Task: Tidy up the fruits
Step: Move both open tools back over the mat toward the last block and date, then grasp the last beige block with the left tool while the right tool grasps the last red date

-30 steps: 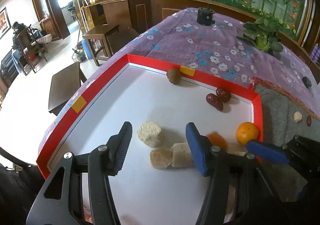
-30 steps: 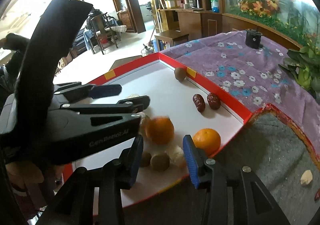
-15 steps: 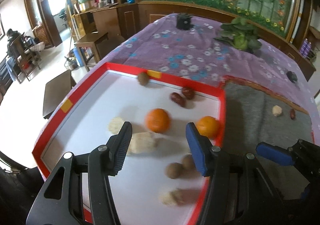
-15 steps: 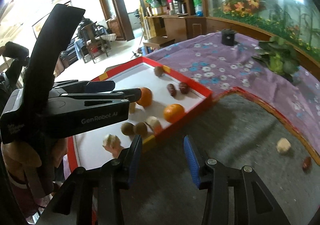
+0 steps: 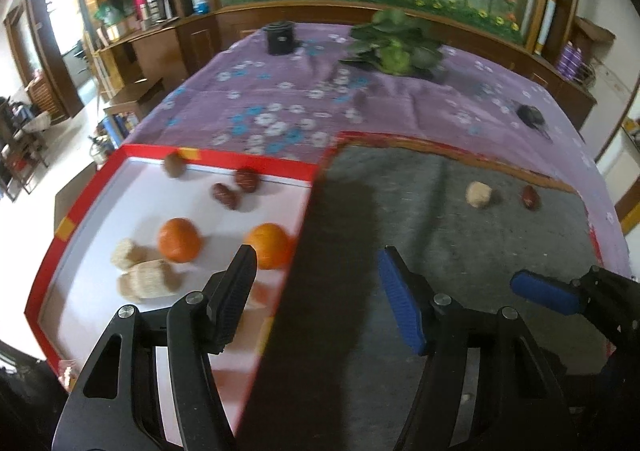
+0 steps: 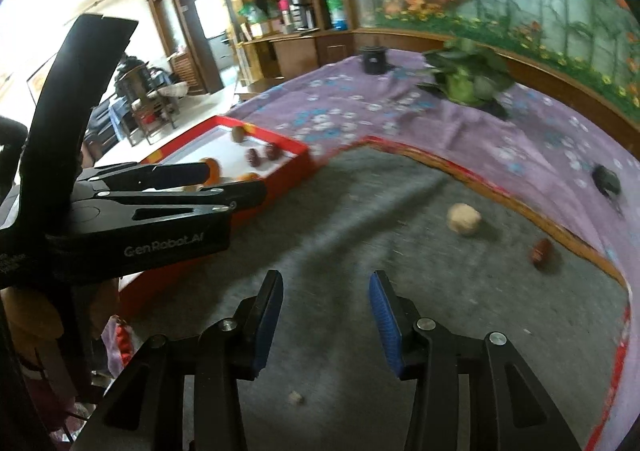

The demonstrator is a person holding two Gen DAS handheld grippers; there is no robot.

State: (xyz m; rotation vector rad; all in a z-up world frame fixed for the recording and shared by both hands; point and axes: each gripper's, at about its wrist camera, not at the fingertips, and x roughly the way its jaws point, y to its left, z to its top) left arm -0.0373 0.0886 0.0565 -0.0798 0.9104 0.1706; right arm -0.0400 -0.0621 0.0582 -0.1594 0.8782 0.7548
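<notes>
Both tongs empty, opening: pale lump and date on grey mat right of red tray, ahead-right of right tongs, nearer than left tongs.

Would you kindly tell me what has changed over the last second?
Both views swung from the red-rimmed white tray toward the grey mat. The left gripper and right gripper are opening, both empty. One orange rolled further into the tray; the beige ball stayed put.
</notes>
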